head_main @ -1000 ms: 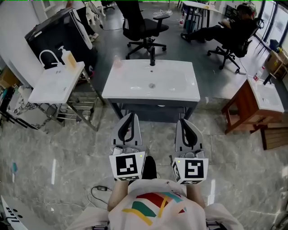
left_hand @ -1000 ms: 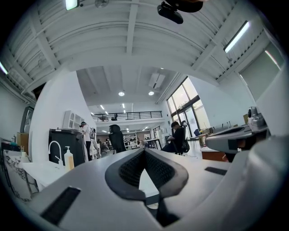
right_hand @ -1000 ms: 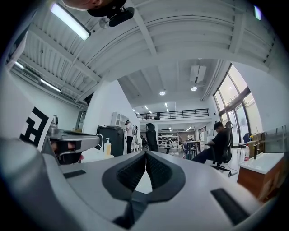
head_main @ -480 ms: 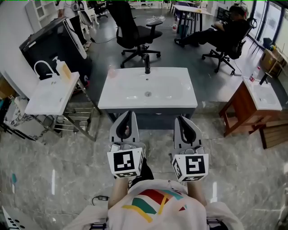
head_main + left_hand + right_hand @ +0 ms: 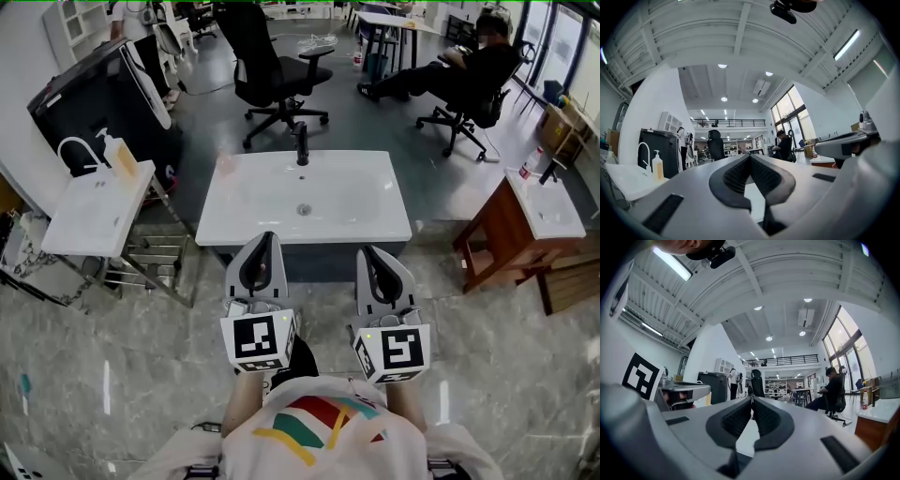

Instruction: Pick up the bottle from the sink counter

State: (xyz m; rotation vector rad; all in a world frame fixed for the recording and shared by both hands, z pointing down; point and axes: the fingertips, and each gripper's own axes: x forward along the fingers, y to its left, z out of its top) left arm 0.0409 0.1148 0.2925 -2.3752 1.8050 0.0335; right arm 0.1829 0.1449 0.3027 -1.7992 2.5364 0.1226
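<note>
Bottle, a pale, pinkish, translucent one, is standing at the far left corner of the sink counter, well apart from both grippers. The left gripper is pointing toward the counter with its jaws pressed together and nothing between them; the left gripper view is showing the ribbed pads meeting at the tip. The right gripper is lying parallel just beside it, likewise closed and carrying nothing, its pads meeting in the right gripper view. In the head view both tips are sitting at the counter's front edge, and the marker cubes at the rear of the grippers are sitting close to the person's white shirt.

Beyond the tips the white basin is sloping down to its drain, and a black faucet is rising at the middle of the far edge, to the right of the bottle.

Off to the left, a smaller white sink is carrying a curved white tap and a soap dispenser. Off to the right, a wooden stand is bearing another basin. Farther back, a black office chair is standing on the grey floor, and a person is sitting in another chair.
</note>
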